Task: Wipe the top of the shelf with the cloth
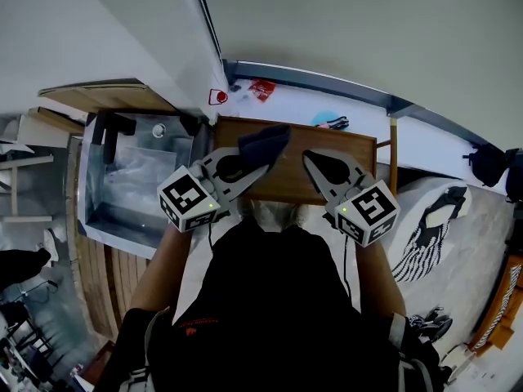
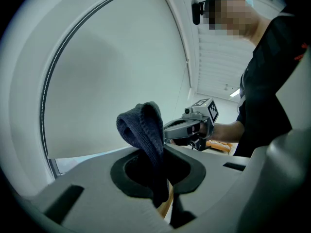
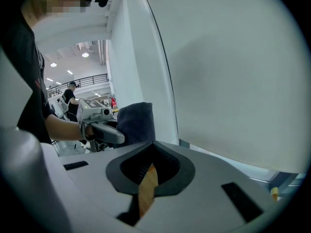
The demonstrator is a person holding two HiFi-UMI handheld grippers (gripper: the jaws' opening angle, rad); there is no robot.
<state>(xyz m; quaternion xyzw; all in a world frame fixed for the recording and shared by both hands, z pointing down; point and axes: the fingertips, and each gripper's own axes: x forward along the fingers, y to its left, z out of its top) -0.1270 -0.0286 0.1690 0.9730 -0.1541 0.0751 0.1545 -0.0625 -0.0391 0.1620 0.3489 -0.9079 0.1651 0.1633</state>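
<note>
Left gripper [image 1: 255, 162] is seen clamped tight on the dark cloth [image 1: 265, 143], the jaws pressed together on its lower end while a folded lump of it stands out beyond the tips. It is held over the far left part of the wooden shelf top [image 1: 351, 147], close to the wall. Over on the other side, the right gripper [image 1: 317, 162] is held just beside it above the same board, its jaws drawn together to a thin slit with nothing between them; only a strip of wood is glimpsed through the gap in its own view. The step is judged to be the very start of a wiping pass: the cloth is secured and positioned, but no contact can be confirmed. What is called for next is that the cloth be lowered until its bulk is pressed flat on the wood, then swept across towards the right end, with the empty gripper taken out of the path. Whether the cloth touches the board cannot be told from any view. The near edge of the shelf top is covered by both grippers and the person's body, everything below the top is cut off, and any dust or marks on the wood cannot be made out.
</note>
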